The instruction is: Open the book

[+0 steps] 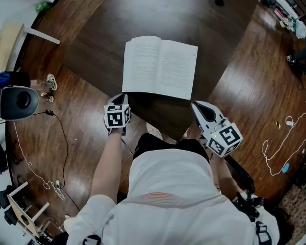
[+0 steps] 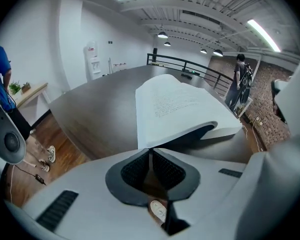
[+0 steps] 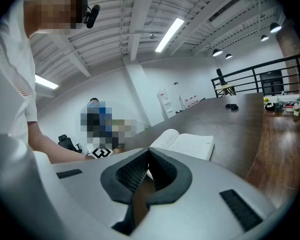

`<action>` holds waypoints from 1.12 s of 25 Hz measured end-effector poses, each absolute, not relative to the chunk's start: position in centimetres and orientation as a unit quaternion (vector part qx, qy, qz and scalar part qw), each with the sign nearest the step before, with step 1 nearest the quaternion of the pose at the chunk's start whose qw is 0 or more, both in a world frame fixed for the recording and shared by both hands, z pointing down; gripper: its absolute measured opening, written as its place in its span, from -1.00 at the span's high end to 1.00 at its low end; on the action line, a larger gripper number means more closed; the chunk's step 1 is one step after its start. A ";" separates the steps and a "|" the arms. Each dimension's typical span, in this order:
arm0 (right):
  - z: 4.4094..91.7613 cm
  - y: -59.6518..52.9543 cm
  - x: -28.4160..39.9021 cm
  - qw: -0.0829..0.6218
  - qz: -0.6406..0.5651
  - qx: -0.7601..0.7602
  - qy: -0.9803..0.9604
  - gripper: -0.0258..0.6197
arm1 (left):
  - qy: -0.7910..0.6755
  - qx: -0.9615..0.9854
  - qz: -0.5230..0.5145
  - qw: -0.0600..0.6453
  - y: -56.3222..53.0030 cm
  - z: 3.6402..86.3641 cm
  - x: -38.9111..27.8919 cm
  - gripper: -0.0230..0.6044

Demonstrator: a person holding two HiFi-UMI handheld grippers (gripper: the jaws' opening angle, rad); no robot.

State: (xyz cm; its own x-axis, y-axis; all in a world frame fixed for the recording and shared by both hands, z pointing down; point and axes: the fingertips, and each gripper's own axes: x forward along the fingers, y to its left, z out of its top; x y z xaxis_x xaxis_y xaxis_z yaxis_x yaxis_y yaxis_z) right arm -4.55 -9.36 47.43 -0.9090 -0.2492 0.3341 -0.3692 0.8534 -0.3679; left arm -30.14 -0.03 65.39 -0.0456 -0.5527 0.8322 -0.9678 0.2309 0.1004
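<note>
An open book (image 1: pixel 160 67) lies pages-up at the near edge of a dark table (image 1: pixel 102 19), its spread running left to right, just ahead of the left gripper (image 1: pixel 121 98) at its near-left corner and the right gripper (image 1: pixel 197 107) slightly farther off, both with jaws together, holding nothing.

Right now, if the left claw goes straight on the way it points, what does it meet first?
Likely the near left corner of the open white book, right ahead of the shut left claw. Depth is unclear; it may touch the dark wooden table first.
</note>
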 end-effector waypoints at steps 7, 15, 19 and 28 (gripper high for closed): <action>46.9 -9.5 -4.8 0.130 0.211 0.160 -0.956 0.91 | -0.700 0.585 0.212 0.352 -1.3 60.3 -29.8 0.82; 45.5 -9.9 -4.9 0.119 0.193 0.159 -0.961 0.91 | -0.692 0.667 0.134 0.240 -5.4 49.3 -26.6 0.82; 43.6 -10.2 -4.9 0.103 0.175 0.159 -0.966 0.91 | -0.684 0.695 0.106 0.195 -6.2 43.8 -24.6 0.82; 37.8 -12.3 -4.4 0.046 0.129 0.166 -0.977 0.91 | -0.675 0.726 0.046 0.126 -6.6 34.7 -21.5 0.82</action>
